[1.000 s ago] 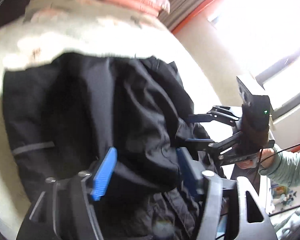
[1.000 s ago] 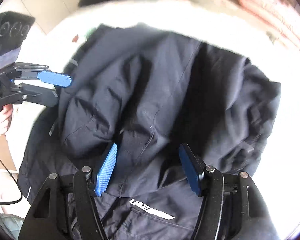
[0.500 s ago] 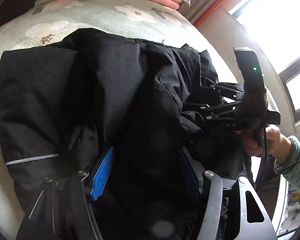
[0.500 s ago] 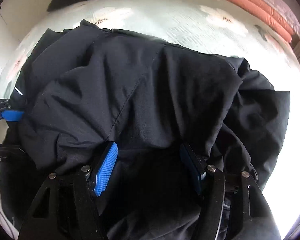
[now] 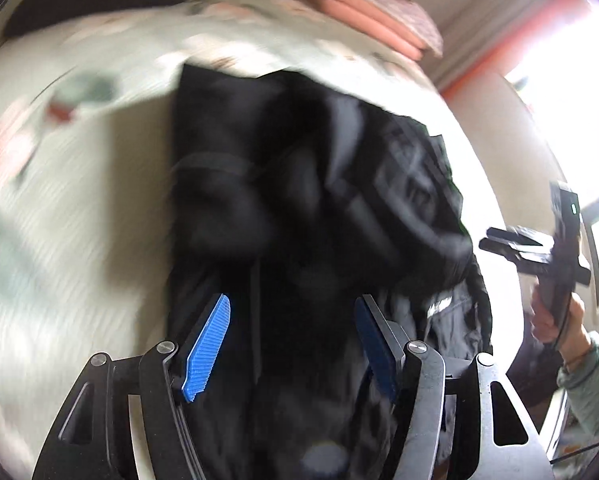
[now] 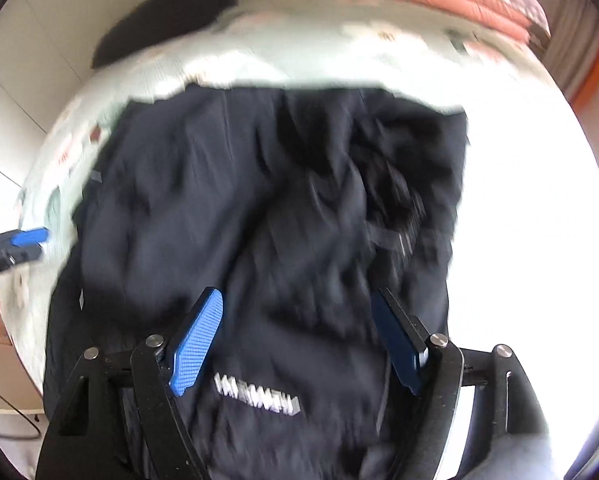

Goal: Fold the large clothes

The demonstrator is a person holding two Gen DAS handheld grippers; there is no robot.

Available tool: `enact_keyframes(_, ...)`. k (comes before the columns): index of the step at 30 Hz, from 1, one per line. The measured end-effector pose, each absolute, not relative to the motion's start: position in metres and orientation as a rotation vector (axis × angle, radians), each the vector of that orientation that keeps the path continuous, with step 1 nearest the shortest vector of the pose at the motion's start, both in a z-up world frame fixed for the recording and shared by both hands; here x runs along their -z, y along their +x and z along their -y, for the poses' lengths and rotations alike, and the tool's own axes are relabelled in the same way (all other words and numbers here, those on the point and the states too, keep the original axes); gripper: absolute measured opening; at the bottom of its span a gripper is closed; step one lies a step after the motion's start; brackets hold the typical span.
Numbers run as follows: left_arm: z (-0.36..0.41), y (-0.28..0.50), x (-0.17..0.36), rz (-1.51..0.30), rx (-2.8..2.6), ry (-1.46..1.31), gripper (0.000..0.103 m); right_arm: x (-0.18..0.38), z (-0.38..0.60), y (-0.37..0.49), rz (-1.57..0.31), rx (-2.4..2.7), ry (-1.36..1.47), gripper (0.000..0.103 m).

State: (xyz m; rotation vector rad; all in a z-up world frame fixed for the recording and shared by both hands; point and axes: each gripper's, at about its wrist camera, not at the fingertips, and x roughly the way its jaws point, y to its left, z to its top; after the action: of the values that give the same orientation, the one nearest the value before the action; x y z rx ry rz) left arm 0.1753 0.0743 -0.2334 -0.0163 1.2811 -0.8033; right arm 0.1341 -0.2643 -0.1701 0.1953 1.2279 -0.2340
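Black jacket [image 5: 311,208] lies bunched on the floral bed [image 5: 59,220]; left gripper [image 5: 293,340] fingers spread, grasping nothing, right gripper [image 5: 539,248] beyond the jacket's edge. Right wrist view: right gripper [image 6: 299,344] fingers likewise released over the jacket [image 6: 259,220]. Risk: unpinned slippery layers may spring apart, undoing the fold

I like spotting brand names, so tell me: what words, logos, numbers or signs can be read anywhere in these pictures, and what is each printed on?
White printed logo on the black fabric jacket, right wrist view: a short word, too blurred by motion to read.
Green indicator light on the black handheld right gripper, left wrist view: a lit dot, no text.
Nothing else readable; both views are smeared by motion.
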Motion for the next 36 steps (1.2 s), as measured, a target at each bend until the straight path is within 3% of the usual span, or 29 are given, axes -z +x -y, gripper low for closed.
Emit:
enact_keyframes(14,-0.174,0.052,0.28,-1.486,0.517,-0.11,0.067,0.21,0.271,-0.09,-1.414,0.336,0.338,0.079)
enact_keyframes(20,-0.215,0.024,0.309,-1.567,0.464,-0.322,0.067,0.241,0.283,-0.168,-1.478,0.348,0.487,0.079)
enact_keyframes(27,-0.239,0.002,0.335,-1.628,0.465,-0.542,0.067,0.268,0.287,-0.203,-1.473,0.316,0.591,0.079)
enact_keyframes(33,-0.227,-0.007,0.345,-1.643,0.458,-0.507,0.067,0.275,0.29,-0.211,-1.451,0.282,0.627,0.079)
enact_keyframes(36,-0.223,-0.009,0.347,-1.629,0.455,-0.47,0.066,0.276,0.285,-0.204,-1.454,0.273,0.608,0.072)
